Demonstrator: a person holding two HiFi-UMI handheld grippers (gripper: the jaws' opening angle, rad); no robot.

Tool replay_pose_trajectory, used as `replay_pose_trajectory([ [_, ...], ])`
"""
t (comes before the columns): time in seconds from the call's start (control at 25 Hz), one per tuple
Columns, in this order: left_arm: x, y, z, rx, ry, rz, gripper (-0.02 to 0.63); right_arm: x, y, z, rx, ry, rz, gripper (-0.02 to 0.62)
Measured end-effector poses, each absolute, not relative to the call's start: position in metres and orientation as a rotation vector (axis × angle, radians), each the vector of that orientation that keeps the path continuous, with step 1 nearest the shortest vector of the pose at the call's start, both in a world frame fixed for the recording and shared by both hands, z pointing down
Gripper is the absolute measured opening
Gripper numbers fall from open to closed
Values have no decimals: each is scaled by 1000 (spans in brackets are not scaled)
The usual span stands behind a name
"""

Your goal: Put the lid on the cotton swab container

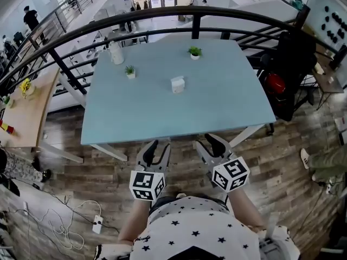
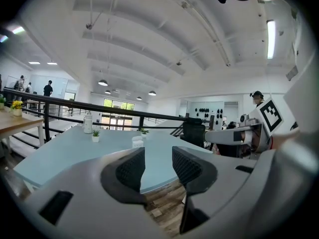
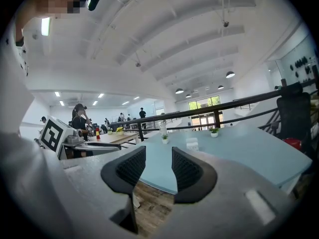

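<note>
- While it stands alone near the middle of the light-blue surface (image 1: 227,104), the small white cotton swab container (image 1: 178,84) is too far off to tell whether it is capped.
- Beyond it stand two potted plants, one to the far left (image 1: 130,71) and one farther back (image 1: 195,52), with a white bottle (image 1: 116,53) at the far-left corner.
- Off the near edge, the left gripper (image 1: 159,148) is held with jaws apart, nothing between them.
- Just right of it, the right gripper (image 1: 209,143) is likewise open and empty.

Tbl (image 1: 227,99) front free; container (image 1: 178,84) mid, plants (image 1: 130,71) rear.
</note>
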State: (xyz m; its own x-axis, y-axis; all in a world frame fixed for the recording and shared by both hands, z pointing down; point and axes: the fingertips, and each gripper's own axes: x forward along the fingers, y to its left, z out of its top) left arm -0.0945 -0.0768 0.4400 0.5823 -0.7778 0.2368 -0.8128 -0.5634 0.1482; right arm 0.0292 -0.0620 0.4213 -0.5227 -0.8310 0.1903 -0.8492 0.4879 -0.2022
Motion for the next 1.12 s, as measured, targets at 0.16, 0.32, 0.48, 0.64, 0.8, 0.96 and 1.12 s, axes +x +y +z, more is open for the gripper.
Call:
replay_pose_trajectory([
  [0.16,-93,-89,441,2573,-1311,215,150,29,-73,421,1500,-2648,426,146],
  [0.32,-89,-99,440,2562,-1313,204,150,32,-83,421,1504,-2643,445,146],
  [0.48,-84,-114,445,2552,-1315,201,150,34,-103,425,1477,-2655,462,146],
  [0.64,-80,-138,447,2548,-1325,210,150,33,-132,424,1419,-2674,447,146],
  [0.8,-74,-170,448,2545,-1330,215,150,40,-164,424,1411,-2665,431,146],
  [0.96,-65,-204,447,2550,-1326,233,150,52,-202,425,1434,-2659,440,146],
  [1.12,-56,-236,451,2554,-1304,259,150,57,-237,426,1445,-2664,468,146],
])
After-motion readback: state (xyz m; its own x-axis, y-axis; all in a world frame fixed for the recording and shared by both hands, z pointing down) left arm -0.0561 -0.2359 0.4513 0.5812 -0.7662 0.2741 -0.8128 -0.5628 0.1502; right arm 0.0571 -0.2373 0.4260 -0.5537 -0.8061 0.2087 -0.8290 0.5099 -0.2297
